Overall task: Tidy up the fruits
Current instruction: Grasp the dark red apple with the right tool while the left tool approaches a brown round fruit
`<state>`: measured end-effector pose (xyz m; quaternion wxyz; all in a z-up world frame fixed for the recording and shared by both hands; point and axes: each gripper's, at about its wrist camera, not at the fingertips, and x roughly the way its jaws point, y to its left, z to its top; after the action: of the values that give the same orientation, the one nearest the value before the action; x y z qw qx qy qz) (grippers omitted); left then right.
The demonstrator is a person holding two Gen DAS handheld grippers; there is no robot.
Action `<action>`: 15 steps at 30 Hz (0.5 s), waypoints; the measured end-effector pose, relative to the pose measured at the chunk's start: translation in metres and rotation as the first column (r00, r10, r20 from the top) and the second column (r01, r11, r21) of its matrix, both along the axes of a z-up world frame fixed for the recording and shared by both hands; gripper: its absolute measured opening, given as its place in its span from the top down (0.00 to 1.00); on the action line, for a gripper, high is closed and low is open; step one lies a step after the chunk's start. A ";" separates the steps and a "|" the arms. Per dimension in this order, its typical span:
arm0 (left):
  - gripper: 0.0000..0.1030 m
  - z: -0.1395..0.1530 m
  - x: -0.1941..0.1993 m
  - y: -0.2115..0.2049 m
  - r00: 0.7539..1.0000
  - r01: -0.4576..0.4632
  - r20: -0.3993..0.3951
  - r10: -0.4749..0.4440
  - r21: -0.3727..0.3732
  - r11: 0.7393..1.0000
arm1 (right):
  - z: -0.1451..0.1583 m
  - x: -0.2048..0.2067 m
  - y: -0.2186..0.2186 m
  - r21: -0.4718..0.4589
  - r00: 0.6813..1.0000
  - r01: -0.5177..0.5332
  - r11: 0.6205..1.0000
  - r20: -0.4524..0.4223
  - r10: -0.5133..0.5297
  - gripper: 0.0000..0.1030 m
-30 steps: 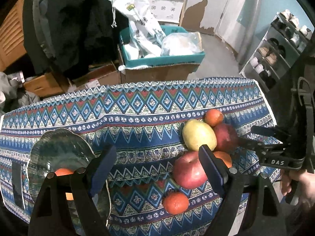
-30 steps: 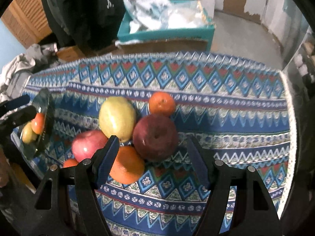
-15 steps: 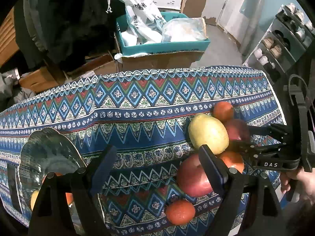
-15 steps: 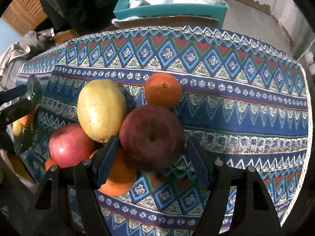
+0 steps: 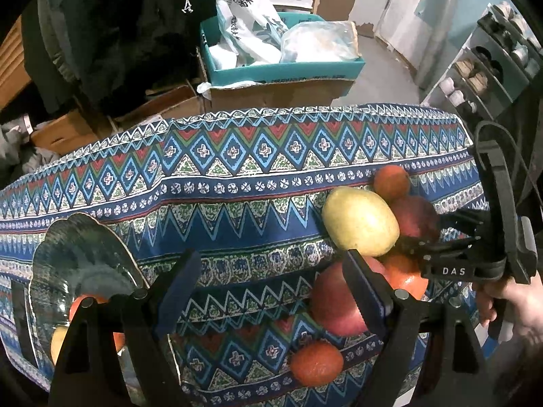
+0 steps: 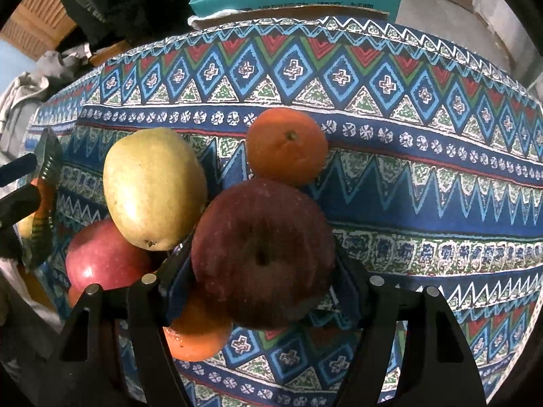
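Both claws [image 5: 271, 285] [image 6: 261, 281] downward, jaws apart

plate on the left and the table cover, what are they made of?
Plate: looks like clear glass, glossy; the pattern shows through it and its fluted rim catches light. Could be clear plastic.
Table cover: woven or printed fabric, matte; it creases and drapes over the edge.

Beyond the table's far edge, a teal box [image 5: 285, 68] sits on cardboard; grey floor [image 5: 387, 78], white wall [image 5: 353, 3] and shoe rack [image 5: 488, 64] at right.
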<state>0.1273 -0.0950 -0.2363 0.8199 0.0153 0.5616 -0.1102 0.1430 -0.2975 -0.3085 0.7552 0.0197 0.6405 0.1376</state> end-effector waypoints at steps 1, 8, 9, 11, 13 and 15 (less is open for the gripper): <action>0.16 0.001 -0.001 0.001 1.000 -0.001 0.001 0.001 0.000 1.000 | 0.002 -0.002 0.001 -0.013 1.000 0.005 1.000 0.015 -0.005 0.31; 0.16 0.009 -0.017 0.006 1.000 0.000 0.013 0.000 -0.016 1.000 | 0.030 -0.015 -0.012 -0.032 0.992 0.052 0.998 0.113 -0.049 0.31; 0.16 0.009 -0.020 0.006 1.000 0.004 0.012 -0.003 -0.018 1.000 | 0.033 -0.017 -0.013 -0.032 0.991 0.059 0.998 0.122 -0.055 0.31; 0.16 0.009 -0.027 0.005 1.000 0.006 0.008 -0.006 -0.023 1.000 | 0.041 -0.025 -0.015 -0.036 0.988 0.072 0.997 0.137 -0.067 0.31; 0.16 0.008 -0.034 0.005 1.000 0.008 -0.005 -0.008 -0.037 0.999 | 0.047 -0.033 -0.018 -0.037 0.986 0.084 0.996 0.147 -0.078 0.31; 0.16 0.004 -0.043 0.003 1.000 0.016 -0.021 -0.017 -0.048 0.999 | 0.051 -0.038 -0.018 -0.040 0.984 0.093 0.995 0.153 -0.086 0.31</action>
<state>0.0844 -0.0924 -0.2319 0.8130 -0.0009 0.5674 -0.1307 0.1046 -0.3158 -0.2573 0.8073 0.0202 0.5829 0.0896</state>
